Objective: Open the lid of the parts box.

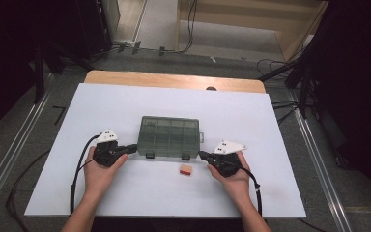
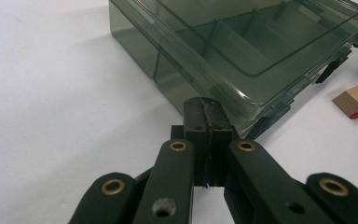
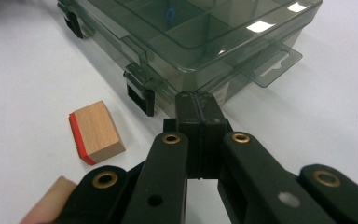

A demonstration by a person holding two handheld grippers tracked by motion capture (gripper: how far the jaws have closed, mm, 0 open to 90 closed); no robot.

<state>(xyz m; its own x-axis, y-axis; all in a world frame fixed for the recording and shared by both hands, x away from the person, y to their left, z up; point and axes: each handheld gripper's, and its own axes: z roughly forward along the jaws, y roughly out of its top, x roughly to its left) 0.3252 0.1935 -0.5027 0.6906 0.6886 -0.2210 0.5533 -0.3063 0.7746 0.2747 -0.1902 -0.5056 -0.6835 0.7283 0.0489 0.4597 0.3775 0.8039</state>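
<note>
On the white bench [image 1: 125,193] a smoky clear compartment box [image 1: 170,135] lies shut, with a small wooden block [image 1: 186,169], red along 1 edge, just in front of it. Both gripper views add detail: the left hand-held gripper [image 2: 206,109] and right hand-held gripper [image 3: 196,105] each have jaws pressed together on nothing, tips near the box's front corners, and its 2 black latches [image 3: 140,95] show.

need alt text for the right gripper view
The right gripper, its black jaws shut and holding nothing, points at the near corner of a closed, smoky translucent compartment box on a white table. A small wooden block with one red face lies left of the jaws.
</note>
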